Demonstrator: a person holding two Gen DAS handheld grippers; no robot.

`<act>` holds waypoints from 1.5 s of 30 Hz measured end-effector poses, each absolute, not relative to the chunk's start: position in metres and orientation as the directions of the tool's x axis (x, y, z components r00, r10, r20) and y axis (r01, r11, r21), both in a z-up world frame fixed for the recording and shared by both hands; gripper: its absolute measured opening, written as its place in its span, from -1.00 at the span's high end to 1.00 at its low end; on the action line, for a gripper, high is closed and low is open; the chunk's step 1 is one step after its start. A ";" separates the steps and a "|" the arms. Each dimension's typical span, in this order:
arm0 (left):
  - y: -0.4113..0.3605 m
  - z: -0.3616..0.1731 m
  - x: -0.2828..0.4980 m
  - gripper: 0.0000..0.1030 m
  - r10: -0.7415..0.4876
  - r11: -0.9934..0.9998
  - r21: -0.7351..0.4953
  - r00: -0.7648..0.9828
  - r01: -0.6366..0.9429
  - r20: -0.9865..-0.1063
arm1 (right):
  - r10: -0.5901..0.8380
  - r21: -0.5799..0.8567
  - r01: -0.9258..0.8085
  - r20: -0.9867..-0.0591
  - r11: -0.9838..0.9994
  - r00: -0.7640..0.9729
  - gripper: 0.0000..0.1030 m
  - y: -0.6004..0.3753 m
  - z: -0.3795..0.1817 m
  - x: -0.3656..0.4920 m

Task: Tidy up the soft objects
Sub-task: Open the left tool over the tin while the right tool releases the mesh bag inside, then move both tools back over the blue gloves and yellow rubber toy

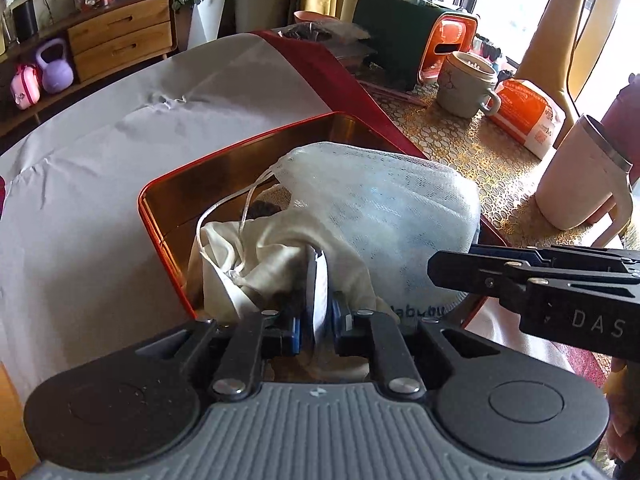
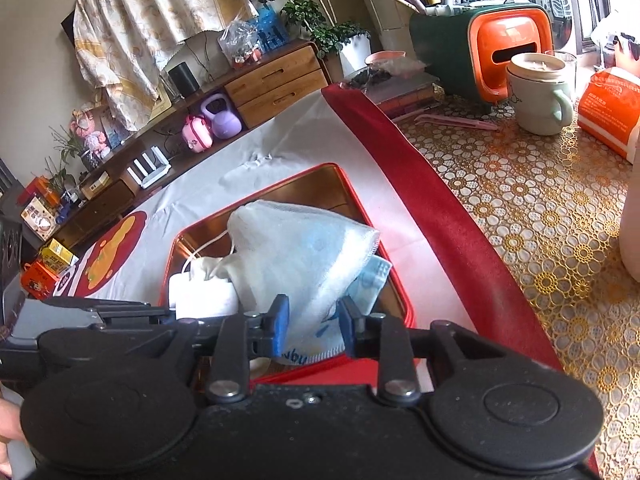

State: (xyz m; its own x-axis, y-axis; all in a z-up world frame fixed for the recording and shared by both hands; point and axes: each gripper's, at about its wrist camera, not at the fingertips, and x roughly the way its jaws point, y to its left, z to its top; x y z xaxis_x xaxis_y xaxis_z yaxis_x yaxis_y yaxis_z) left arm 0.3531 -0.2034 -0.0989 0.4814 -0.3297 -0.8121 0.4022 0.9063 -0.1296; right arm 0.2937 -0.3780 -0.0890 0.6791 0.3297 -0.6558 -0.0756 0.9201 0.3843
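Observation:
A red tin (image 1: 160, 216) with a gold inside stands on a white cloth (image 1: 100, 160). In it lie a white mesh bag (image 1: 380, 208) with blue fabric inside and a cream drawstring pouch (image 1: 248, 256). My left gripper (image 1: 326, 304) points down into the tin at the pouch. Its pads stand a narrow gap apart, and cream cloth drapes beside them. My right gripper (image 2: 314, 322) is open at the near rim of the tin (image 2: 332, 168). The near corner of the mesh bag (image 2: 296, 248) lies loosely between its fingers. In the left wrist view the right gripper (image 1: 436, 270) reaches in from the right.
A red band (image 2: 432, 200) edges the white cloth. Right of it, on a gold lace tablecloth (image 2: 540, 220), stand a green mug (image 2: 536, 96), a green and orange box (image 2: 500, 48), an orange packet (image 2: 612, 112) and a pale tumbler (image 1: 580, 176). A wooden sideboard (image 2: 276, 80) lies beyond the table.

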 end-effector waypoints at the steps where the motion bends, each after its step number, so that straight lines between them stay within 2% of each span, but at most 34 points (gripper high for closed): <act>1: -0.203 -0.098 0.352 0.51 -0.329 0.906 -0.128 0.481 0.403 -0.812 | 0.328 0.379 -0.078 -0.658 0.922 0.678 0.37 -0.378 -0.088 0.292; 3: -0.203 -0.097 0.350 0.11 -0.326 0.906 -0.125 0.480 0.404 -0.814 | 0.328 0.373 -0.086 -0.657 0.924 0.679 0.34 -0.378 -0.086 0.288; 4: -0.203 -0.097 0.349 -0.21 -0.320 0.908 -0.119 0.481 0.403 -0.817 | 0.328 0.371 -0.089 -0.655 0.924 0.680 0.33 -0.378 -0.085 0.286; 5: -0.202 -0.096 0.348 -0.34 -0.316 0.909 -0.114 0.485 0.401 -0.816 | 0.332 0.373 -0.093 -0.651 0.923 0.683 0.27 -0.378 -0.083 0.284; 6: -0.201 -0.095 0.346 -0.37 -0.315 0.910 -0.113 0.488 0.399 -0.814 | 0.334 0.375 -0.096 -0.648 0.922 0.685 0.23 -0.379 -0.081 0.282; 16: -0.190 -0.077 0.328 -0.38 -0.345 0.908 -0.137 0.524 0.395 -0.779 | 0.338 0.361 -0.123 -0.627 0.925 0.702 -0.09 -0.380 -0.061 0.260; 28: -0.161 -0.049 0.284 -0.39 -0.383 0.902 -0.163 0.571 0.399 -0.726 | 0.329 0.280 -0.190 -0.618 0.941 0.714 -0.28 -0.359 -0.032 0.224; 32: -0.145 -0.037 0.265 -0.43 -0.404 0.897 -0.178 0.590 0.404 -0.699 | 0.334 0.255 -0.221 -0.610 0.941 0.718 -0.53 -0.347 -0.021 0.210; 39: -0.112 -0.021 0.233 -0.57 -0.398 0.907 -0.179 0.636 0.382 -0.661 | 0.355 0.216 -0.283 -0.602 0.935 0.715 -0.75 -0.319 -0.003 0.189; 41: -0.103 -0.018 0.224 -0.62 -0.389 0.912 -0.174 0.648 0.372 -0.655 | 0.362 0.206 -0.299 -0.599 0.932 0.714 -0.90 -0.310 0.000 0.185; 45: -0.082 -0.015 0.208 -0.67 -0.364 0.925 -0.163 0.669 0.345 -0.648 | 0.393 0.188 -0.353 -0.590 0.916 0.705 -0.99 -0.289 0.005 0.179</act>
